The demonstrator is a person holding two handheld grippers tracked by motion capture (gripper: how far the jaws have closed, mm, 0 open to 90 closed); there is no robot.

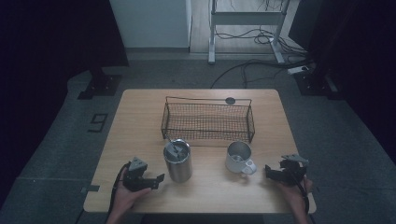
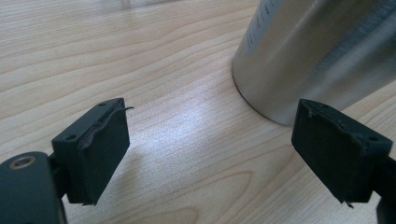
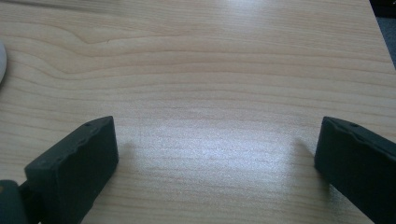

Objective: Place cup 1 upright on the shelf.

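Room: dim; grey floor around the counter [image 1: 140, 112], black cables on the floor beyond its far edge, white desk legs [image 1: 212, 32] and a pale cabinet [image 1: 152, 23] farther back, dark drapes at both sides.
Surface: light wood-grain counter, rounded corners; bare wood lies between the jaws in both gripper views.
Steel tumbler [image 1: 178, 161]: upright, near the front edge, left of centre; lid on top with a small handle. In the left gripper view its brushed wall [image 2: 308, 51] rises at the upper right, just beyond the right-hand jaw.
Left tool [image 1: 154, 179]: released, jaws wide apart, nothing between them; held low near the front-left corner, just beside the tumbler on its left, not touching it.
Metal mug [image 1: 239, 157]: upright, open top, right of centre, handle turned toward the front-right corner.
Right tool [image 1: 271, 171]: released, jaws spread over bare counter; near the front-right corner, close to the mug's handle but apart from it.
Wire basket [image 1: 208, 122]: dark mesh, long side parallel to the far edge, mid-counter, just behind tumbler and mug.
In the way: nothing lies between either tool and the vessel nearest it.
Small dark disc [image 1: 230, 100]: on the counter near the far edge, behind the basket.
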